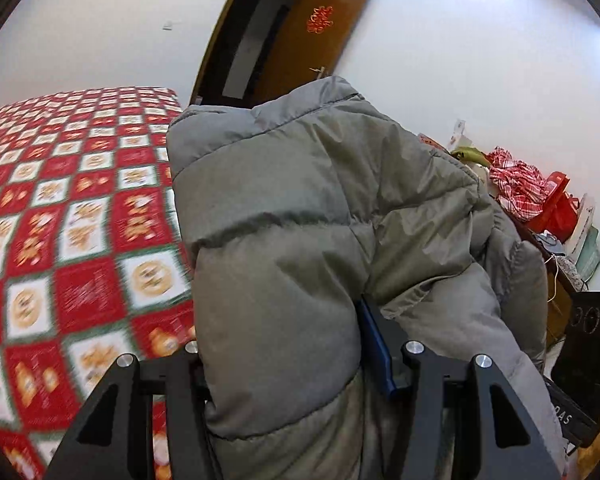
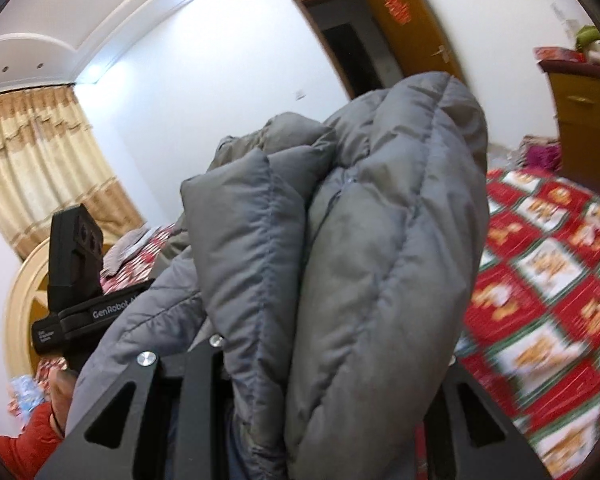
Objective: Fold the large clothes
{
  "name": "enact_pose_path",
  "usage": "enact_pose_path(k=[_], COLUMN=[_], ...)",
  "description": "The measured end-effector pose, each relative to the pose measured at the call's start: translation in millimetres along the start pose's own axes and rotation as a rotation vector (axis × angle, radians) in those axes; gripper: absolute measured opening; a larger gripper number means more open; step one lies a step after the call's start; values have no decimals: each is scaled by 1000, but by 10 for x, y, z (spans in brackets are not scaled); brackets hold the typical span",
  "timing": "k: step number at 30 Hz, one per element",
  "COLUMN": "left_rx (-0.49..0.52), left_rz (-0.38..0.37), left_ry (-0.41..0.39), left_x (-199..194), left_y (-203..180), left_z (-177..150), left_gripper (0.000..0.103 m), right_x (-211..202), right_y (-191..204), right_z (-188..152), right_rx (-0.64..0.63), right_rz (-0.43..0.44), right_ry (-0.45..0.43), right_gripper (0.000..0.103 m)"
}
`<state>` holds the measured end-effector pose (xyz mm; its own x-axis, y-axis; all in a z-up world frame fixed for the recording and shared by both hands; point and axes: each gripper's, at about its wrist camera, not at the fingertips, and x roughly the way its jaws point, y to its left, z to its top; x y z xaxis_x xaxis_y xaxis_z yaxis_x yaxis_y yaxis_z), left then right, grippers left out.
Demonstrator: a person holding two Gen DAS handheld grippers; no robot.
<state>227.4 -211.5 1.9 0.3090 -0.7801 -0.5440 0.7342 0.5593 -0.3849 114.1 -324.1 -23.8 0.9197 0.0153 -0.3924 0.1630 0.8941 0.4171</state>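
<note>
Grey puffer jacket point(image 1: 300, 216), bunched, held aloft: one thick fold clamped between left gripper point(image 1: 296, 364) jaws, another between right gripper point(image 2: 332, 364) jaws.

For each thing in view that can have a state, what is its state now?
Grey quilted puffer jacket: bunched, lifted above the bed, clamped at two places.
Left gripper: shut on the jacket.
Right gripper: shut on the jacket.
Brown wooden door: open.
Red checked bedspread: spread flat on the bed.
Beige curtain: drawn closed.
</note>
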Motion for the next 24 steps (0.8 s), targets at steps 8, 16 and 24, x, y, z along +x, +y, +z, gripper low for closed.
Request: enact_pose_path(k=[8,16,24], left_rx=[30,31,39], left_rz=[70,170,260], left_ry=[87,191,220], left_x=[621,1198,1512], left_y=[-216,-212,-235], left_z=[87,68,75], left_gripper=[55,55,57], right_x=[370,954,1440], right_y=[-294,-647,-799], right_z=[144,150,187], right_rx=[19,83,128], right_rz=[-85,-120,-163], right_ry=[10,103,198], right_gripper=[30,30,30])
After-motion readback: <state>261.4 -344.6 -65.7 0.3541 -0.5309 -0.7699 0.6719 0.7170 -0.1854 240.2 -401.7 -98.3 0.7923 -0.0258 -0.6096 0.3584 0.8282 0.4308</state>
